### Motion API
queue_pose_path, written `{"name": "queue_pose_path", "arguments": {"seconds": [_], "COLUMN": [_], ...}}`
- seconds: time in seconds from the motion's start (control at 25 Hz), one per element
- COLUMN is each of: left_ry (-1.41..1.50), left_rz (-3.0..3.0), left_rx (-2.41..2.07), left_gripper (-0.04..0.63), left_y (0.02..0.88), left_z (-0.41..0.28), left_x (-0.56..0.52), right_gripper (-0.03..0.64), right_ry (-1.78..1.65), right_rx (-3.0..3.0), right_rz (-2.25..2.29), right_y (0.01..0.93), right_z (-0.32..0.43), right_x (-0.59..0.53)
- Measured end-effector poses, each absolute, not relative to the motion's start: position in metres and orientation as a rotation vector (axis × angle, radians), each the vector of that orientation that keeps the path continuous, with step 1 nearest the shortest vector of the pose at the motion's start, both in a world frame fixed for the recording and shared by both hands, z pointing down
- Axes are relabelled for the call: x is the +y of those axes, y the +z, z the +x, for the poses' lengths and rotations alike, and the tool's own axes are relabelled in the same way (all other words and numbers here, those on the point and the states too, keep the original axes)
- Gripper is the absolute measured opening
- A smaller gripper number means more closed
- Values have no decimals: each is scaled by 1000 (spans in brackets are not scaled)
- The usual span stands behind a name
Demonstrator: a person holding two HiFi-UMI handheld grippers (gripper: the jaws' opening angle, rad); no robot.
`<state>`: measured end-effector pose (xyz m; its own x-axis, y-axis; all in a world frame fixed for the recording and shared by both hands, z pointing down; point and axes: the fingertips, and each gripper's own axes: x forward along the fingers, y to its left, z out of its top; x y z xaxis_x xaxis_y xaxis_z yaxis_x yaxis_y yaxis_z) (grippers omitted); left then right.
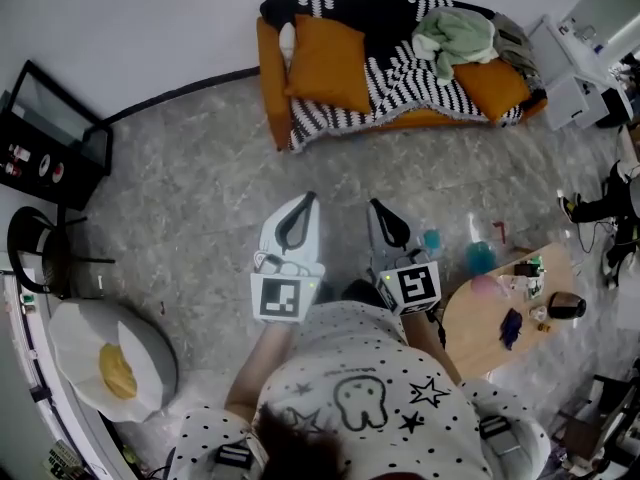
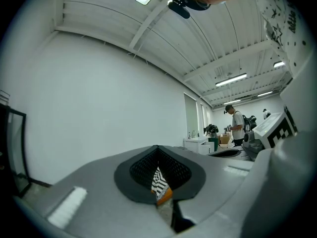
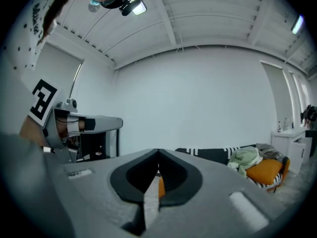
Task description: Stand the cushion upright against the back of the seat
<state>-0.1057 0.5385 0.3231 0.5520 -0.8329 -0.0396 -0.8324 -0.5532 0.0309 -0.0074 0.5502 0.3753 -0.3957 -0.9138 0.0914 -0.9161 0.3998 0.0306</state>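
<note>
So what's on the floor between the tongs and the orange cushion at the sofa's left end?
Nothing. In the head view, only bare grey floor runs from the left tongs and right tongs to the sofa holding the orange cushion.

The cushion [image 1: 325,63] is matt cloth, the throw [image 1: 402,84] coarsely woven.

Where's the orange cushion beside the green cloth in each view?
Head view: orange cushion, top right, at the sofa's right end.
Left gripper view: not identifiable; only a sliver of zigzag blanket and orange shows low centre.
Right gripper view: lower right, beside the green cloth.
Shared landmark: the zigzag blanket.
</note>
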Motion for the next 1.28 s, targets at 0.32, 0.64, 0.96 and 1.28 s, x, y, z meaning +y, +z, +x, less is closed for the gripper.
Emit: {"name": "queue_pose_path", "arguments": {"seconds": [0.32,0.64,0.96,1.28], "left_ry": [-68,-80,-103,-95], "left_rz": [2759,2725,2681,2623], "left_rx": [-1456,-1495,-1580,-1692], "left_gripper": [-3,-3,-3,-3], "left_y": [330,333,324,323], "left_z": [-106,-96,-78,-68], "left_x": [512,474,425,385], "right_gripper": [-2,-3,-2,-2], "right_ry": [55,80,49,41], "right_rx": [-2541,-2551,-2613,-2649], "right_rz": [1721,1716,1597,1501], "right_y": [375,378,367,370], "right_z": [-6,8,21,37], "right_x": [525,484,427,381]}}
